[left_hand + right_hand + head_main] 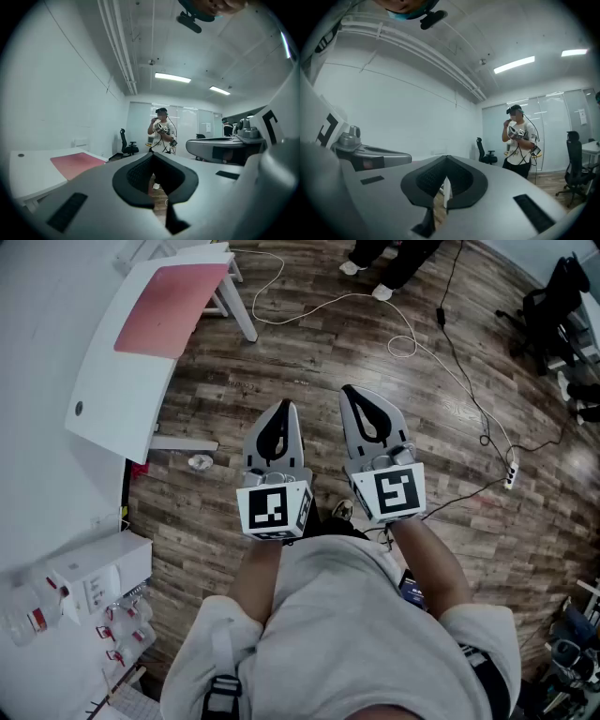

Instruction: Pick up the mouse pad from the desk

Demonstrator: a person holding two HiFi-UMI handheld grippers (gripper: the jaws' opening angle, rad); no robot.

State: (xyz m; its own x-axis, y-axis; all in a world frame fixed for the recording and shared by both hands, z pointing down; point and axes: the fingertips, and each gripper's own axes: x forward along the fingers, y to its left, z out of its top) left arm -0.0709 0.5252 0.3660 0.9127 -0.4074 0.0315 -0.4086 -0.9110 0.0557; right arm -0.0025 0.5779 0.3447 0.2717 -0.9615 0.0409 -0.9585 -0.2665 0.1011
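A pink mouse pad [169, 307] lies flat on the white desk [117, 404] at the upper left of the head view, and the left gripper view shows the mouse pad [74, 164] low on the left. Both grippers are held level in front of my body, over the wooden floor and well short of the desk. My left gripper [280, 410] has its jaws shut with nothing between them, and so does my right gripper [352, 394]. In the gripper views the left gripper [153, 155] and the right gripper [446, 158] show closed tips.
Cables [403, 343] trail over the floor to a power strip [510, 476]. An office chair [555, 304] stands at the far right. Another person [161, 132] with a headset stands ahead. White equipment [94, 582] sits at the lower left, and a small crumpled item [200, 462] lies by the desk.
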